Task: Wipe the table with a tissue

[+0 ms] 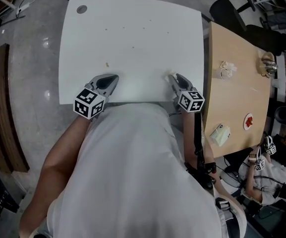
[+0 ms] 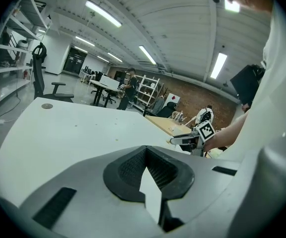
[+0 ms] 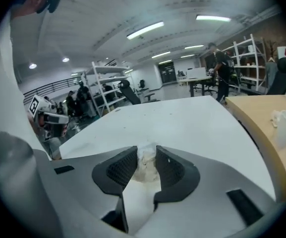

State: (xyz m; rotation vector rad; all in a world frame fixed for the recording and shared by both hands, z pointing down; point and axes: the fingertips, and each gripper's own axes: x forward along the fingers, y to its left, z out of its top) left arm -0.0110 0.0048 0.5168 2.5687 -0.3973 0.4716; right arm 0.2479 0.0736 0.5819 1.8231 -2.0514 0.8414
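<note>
My right gripper [image 3: 145, 155] is shut on a crumpled white tissue [image 3: 145, 166], which fills the gap between its black pads. In the head view this gripper [image 1: 172, 76] hovers over the near edge of the white table [image 1: 133, 19], right of centre. At the same edge, left of centre, my left gripper [image 1: 114, 77] points onto the table. Its jaws [image 2: 145, 150] meet at the tips with nothing between them. Small crumbs [image 1: 107, 64] lie on the table just beyond the left gripper, and several fainter specks [image 1: 134, 47] are scattered farther out.
A wooden table [image 1: 237, 83] adjoins on the right, carrying a crumpled tissue [image 1: 226, 69], a tissue pack [image 1: 220, 133], a red-and-white item [image 1: 248, 121] and a glass object [image 1: 267, 63]. Another person with grippers [image 1: 261, 157] sits at the lower right. A round grommet [image 1: 82, 9] marks the white table's far left corner.
</note>
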